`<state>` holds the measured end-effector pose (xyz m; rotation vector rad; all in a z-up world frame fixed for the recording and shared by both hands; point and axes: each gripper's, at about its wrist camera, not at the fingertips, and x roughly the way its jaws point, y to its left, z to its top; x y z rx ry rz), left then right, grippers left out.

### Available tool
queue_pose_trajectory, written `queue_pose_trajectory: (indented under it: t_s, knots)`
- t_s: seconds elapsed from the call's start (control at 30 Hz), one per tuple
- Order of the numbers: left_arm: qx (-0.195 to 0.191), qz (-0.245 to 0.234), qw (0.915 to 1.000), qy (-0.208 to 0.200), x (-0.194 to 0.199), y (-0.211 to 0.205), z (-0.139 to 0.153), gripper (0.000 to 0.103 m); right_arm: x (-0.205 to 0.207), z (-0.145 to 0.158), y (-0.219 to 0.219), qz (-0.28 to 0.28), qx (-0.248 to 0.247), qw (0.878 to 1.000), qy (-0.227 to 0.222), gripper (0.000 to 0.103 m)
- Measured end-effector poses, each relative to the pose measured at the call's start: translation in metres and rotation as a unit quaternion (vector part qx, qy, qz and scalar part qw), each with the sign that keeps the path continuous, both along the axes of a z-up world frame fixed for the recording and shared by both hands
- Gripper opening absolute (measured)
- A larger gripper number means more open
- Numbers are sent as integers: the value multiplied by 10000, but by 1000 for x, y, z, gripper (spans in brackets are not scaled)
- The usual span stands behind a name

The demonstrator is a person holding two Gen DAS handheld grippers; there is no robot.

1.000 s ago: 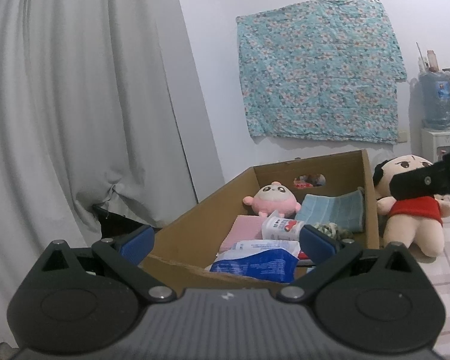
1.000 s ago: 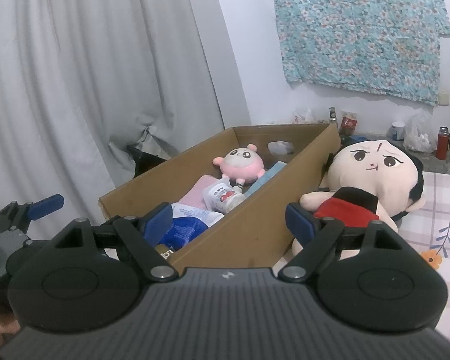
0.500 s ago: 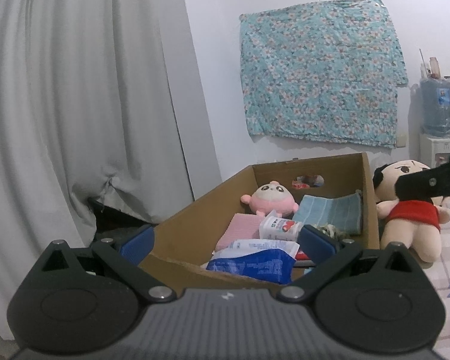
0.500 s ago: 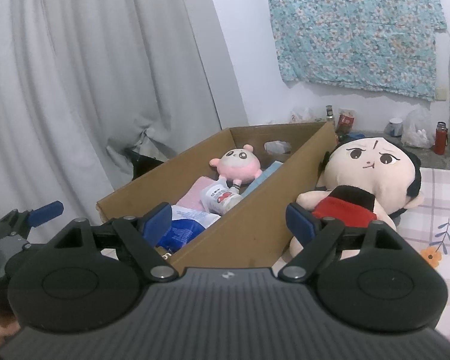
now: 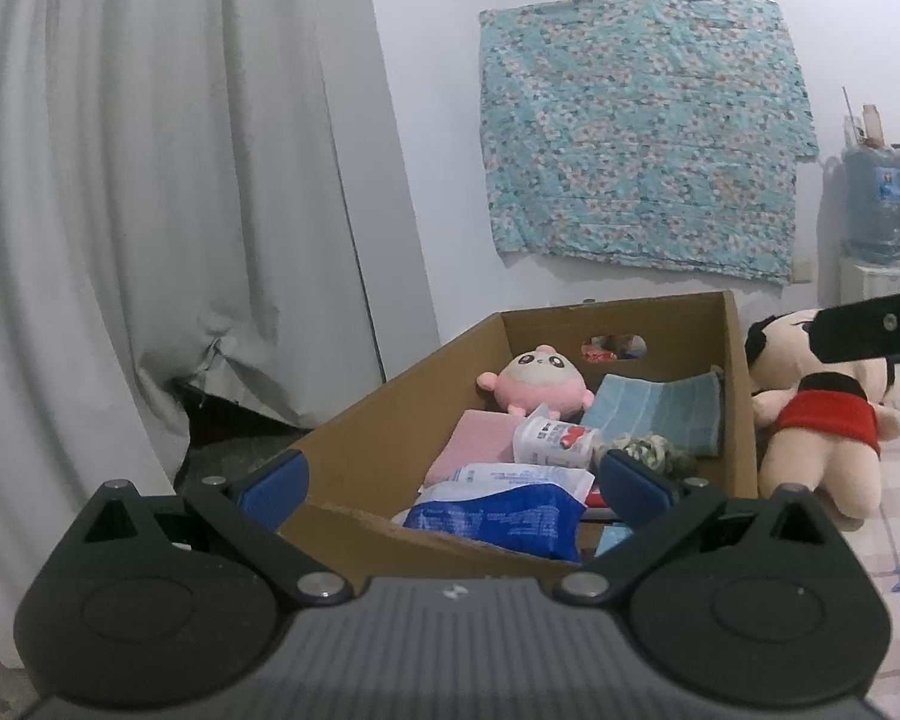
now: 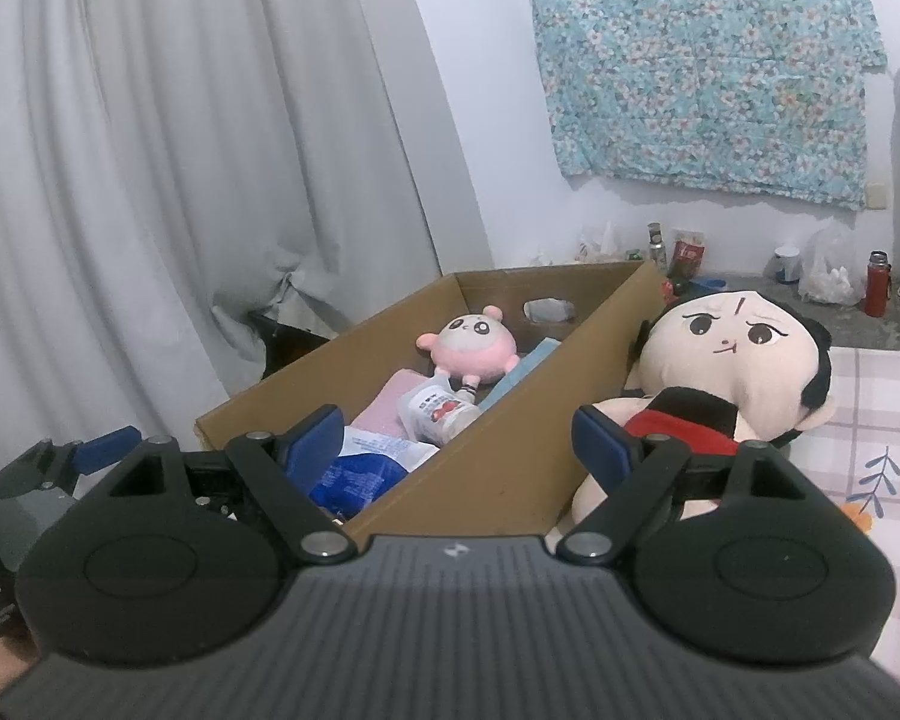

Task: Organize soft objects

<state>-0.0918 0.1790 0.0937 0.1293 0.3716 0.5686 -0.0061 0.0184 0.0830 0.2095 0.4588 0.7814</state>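
Observation:
A brown cardboard box [image 5: 390, 420] [image 6: 510, 468] lies ahead on the bed. Inside it are a pink round plush [image 5: 537, 387] [image 6: 474, 351], a folded blue towel [image 5: 660, 411], a pink cloth [image 5: 480, 444], a white packet [image 5: 549, 441] [image 6: 435, 414] and a blue and white bag [image 5: 498, 516] [image 6: 354, 477]. A large doll in a red top [image 5: 822, 420] [image 6: 726, 372] leans against the box's right side. My left gripper [image 5: 453, 477] is open before the box's near end. My right gripper [image 6: 459, 441] is open, straddling the box's right wall, touching nothing.
Grey curtains [image 5: 150, 210] hang at the left. A flowered teal cloth [image 5: 636, 138] is pinned to the wall. A water jug [image 5: 879, 204] stands at the far right. Bottles and bags [image 6: 822, 273] line the floor by the wall. A checked sheet [image 6: 870, 420] covers the bed.
The left wrist view has shifted slightly, so the box and the doll sit a little further right and lower. Both grippers stay open and nothing has been picked up.

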Motion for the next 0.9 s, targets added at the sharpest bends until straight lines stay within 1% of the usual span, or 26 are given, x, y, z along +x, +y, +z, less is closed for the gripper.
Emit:
queue_pose_trajectory:
  t_s: [0.1,0.3,0.47,0.63,0.9]
  knots:
    - [18,29,10000,-9,1,-2,0,103,1,0,0,61,17,9999,110,84]
    - [57,11,10000,64,4,-3,0,103,2,0,-1,54,57,9999,154,84]
    - [63,0,10000,72,6,-4,1,103,3,1,0,32,2,9999,105,84]
    - [181,-44,9998,78,7,-6,1,103,3,1,2,38,-7,9999,117,84]
    - [-71,24,10000,54,6,-2,1,103,5,1,2,58,26,9999,111,84]
